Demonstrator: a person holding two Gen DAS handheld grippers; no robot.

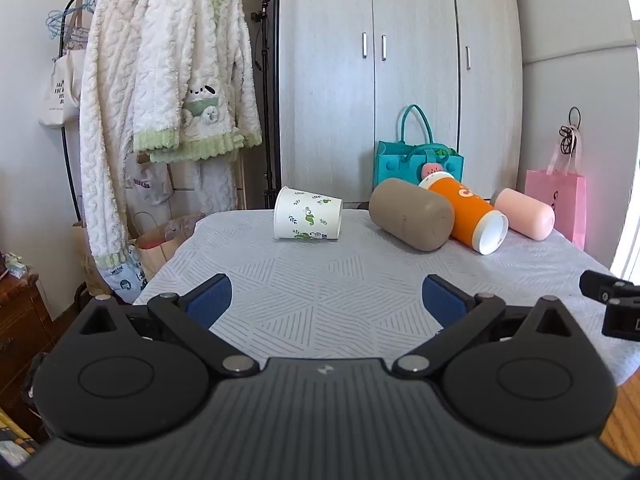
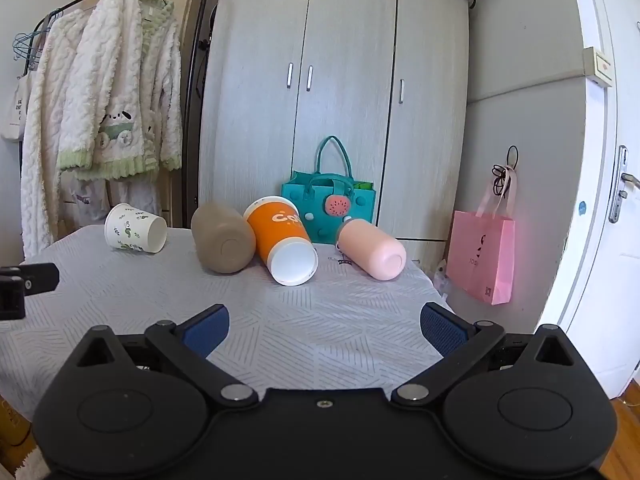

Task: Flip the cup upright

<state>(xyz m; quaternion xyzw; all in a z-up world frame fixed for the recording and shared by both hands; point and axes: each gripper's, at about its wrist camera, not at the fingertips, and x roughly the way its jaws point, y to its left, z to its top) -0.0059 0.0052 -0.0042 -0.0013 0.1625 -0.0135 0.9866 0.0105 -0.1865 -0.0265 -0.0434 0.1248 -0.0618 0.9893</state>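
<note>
Several cups lie on their sides at the far end of a table with a grey patterned cloth [image 1: 320, 288]. From left to right: a white paper cup with green leaf print [image 1: 307, 219] [image 2: 135, 229], a taupe cup [image 1: 410, 215] [image 2: 222, 238], an orange cup with a white rim [image 1: 466, 213] [image 2: 282, 240], and a pink cup [image 1: 524, 214] [image 2: 372, 249]. My left gripper [image 1: 326, 300] is open and empty over the near half of the table. My right gripper [image 2: 324, 330] is open and empty, near the table's front right.
A teal felt bag [image 1: 418, 160] [image 2: 328, 208] stands behind the cups against a grey wardrobe [image 1: 372, 80]. A pink paper bag [image 2: 482, 256] hangs at the right. A clothes rack with fluffy white robes [image 1: 168, 80] stands left of the table. A white door [image 2: 600, 200] is at the right.
</note>
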